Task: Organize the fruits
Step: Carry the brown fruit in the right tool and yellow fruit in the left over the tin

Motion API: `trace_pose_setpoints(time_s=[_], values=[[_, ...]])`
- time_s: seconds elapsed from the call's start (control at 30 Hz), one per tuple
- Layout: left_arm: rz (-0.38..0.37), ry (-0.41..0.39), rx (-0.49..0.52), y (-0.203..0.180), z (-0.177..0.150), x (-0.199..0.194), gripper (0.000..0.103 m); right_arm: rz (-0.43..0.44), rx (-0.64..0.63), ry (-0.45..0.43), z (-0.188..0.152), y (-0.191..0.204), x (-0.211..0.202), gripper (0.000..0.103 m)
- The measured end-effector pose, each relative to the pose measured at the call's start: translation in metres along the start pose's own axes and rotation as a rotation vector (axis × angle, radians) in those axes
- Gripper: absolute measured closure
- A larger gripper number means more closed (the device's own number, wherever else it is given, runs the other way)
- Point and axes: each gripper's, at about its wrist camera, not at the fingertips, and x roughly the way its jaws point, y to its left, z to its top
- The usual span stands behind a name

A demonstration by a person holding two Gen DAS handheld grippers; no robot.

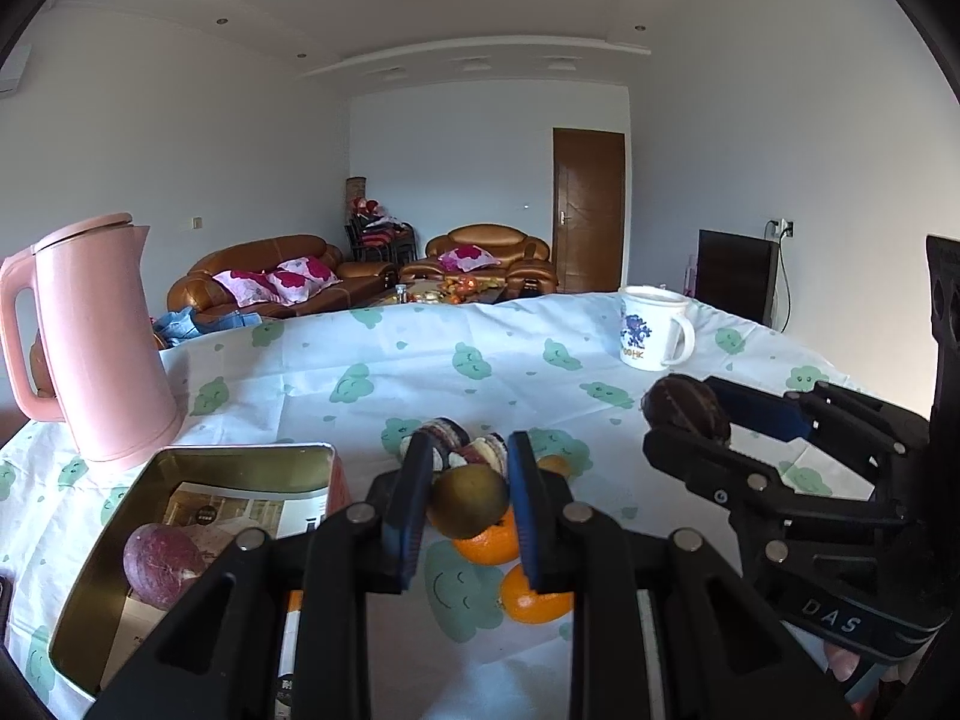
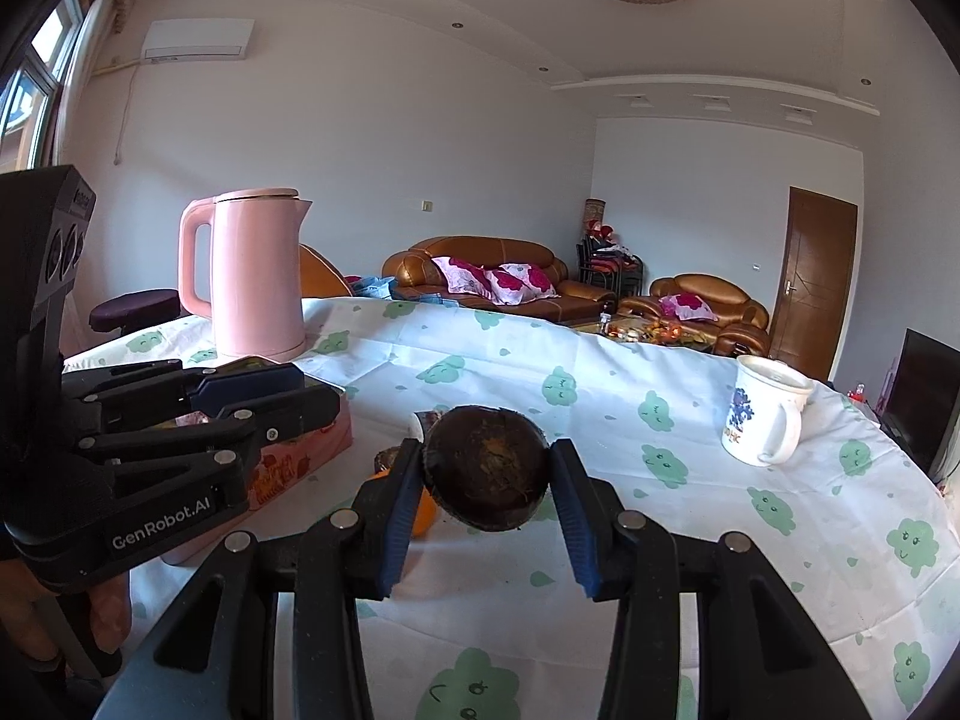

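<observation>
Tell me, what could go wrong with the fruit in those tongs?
1. The right tongs pinch the dark round fruit only at its sides, up above the tablecloth. If it slips, it may roll toward the mug.
2. The left tongs hold a green fruit over the oranges; a drop could knock them about.
3. The tin sits beside the pink kettle, so a wide swing might bump the kettle.

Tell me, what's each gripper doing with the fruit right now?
Left gripper shut on green-brown fruit. Right gripper shut on dark round fruit. Tin holds one reddish fruit. Oranges still on cloth.
</observation>
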Motion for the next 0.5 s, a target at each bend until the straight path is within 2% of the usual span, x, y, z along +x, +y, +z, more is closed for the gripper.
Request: trace_pose_setpoints(time_s=[0.5], values=[[0.033, -0.002, -0.032, 0.024, 0.001, -0.016, 0.077, 0.072, -0.053, -0.019, 0.02, 0.027, 0.008, 0.058]])
